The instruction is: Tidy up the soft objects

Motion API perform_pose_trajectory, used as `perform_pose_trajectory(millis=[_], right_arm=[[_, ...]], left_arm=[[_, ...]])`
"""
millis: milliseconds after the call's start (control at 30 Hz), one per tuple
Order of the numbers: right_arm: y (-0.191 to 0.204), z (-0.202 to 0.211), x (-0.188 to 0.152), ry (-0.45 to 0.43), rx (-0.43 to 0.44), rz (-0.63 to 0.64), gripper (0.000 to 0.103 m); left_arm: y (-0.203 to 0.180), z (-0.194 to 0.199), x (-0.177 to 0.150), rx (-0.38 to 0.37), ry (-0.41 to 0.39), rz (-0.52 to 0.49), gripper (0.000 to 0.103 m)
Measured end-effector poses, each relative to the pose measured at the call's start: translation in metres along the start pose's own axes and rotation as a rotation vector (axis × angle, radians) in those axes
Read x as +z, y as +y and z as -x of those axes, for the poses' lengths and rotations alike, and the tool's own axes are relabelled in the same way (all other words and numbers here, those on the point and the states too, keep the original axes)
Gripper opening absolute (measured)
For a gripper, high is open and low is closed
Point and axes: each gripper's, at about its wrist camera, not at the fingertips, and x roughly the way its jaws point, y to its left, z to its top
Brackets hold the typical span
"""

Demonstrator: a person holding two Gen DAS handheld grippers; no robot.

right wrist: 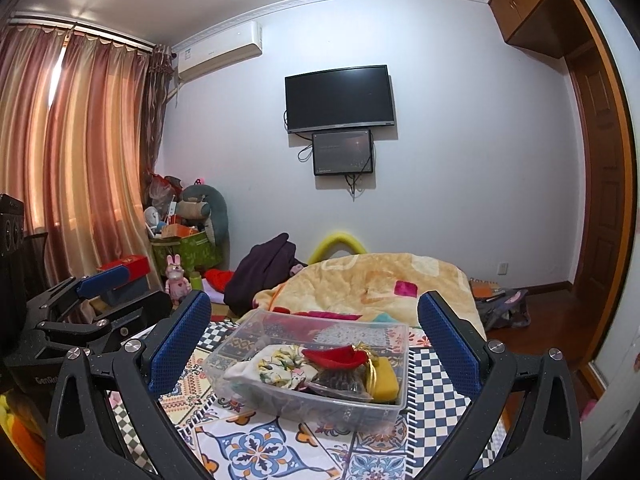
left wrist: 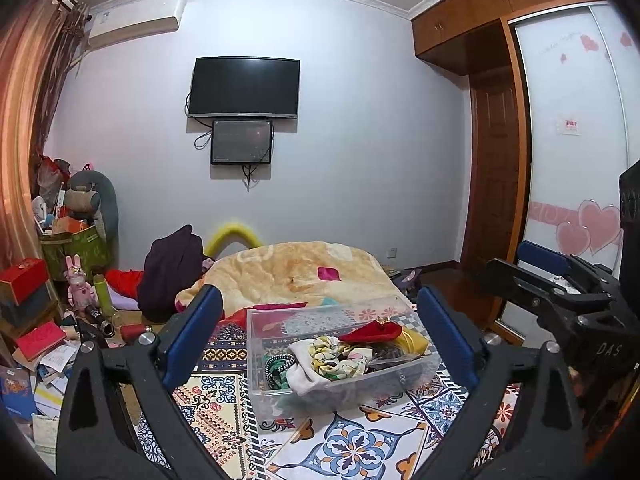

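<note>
Right view only – yellow block (right wrist: 387, 380) in bin (right wrist: 256, 322); left tool (left wrist: 320, 334) wide.

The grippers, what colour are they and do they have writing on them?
Both are black plastic with silver screws. The left gripper and right gripper each carry two blue textured pads. Seen from the left wrist view, the right one has white letters "DAS"; the left one, seen from the right wrist view, reads "GenRo", the rest cut off.

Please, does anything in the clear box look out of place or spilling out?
Mostly tidy: the clear box sits flat on the patterned cloth. Only the white cloth seems to bulge over the near rim. Both grippers are open and empty.
</note>
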Motion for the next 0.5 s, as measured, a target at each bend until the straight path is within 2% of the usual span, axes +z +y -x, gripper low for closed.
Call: perform_pose_trajectory(millis=[500], right_arm=[[-0.002,0.0038,0.0015,-0.005,-0.012,-0.01,0.103]], left_arm=[[-0.0027,0.0008,0.0003,-0.003,-0.002,-0.013,0.102]])
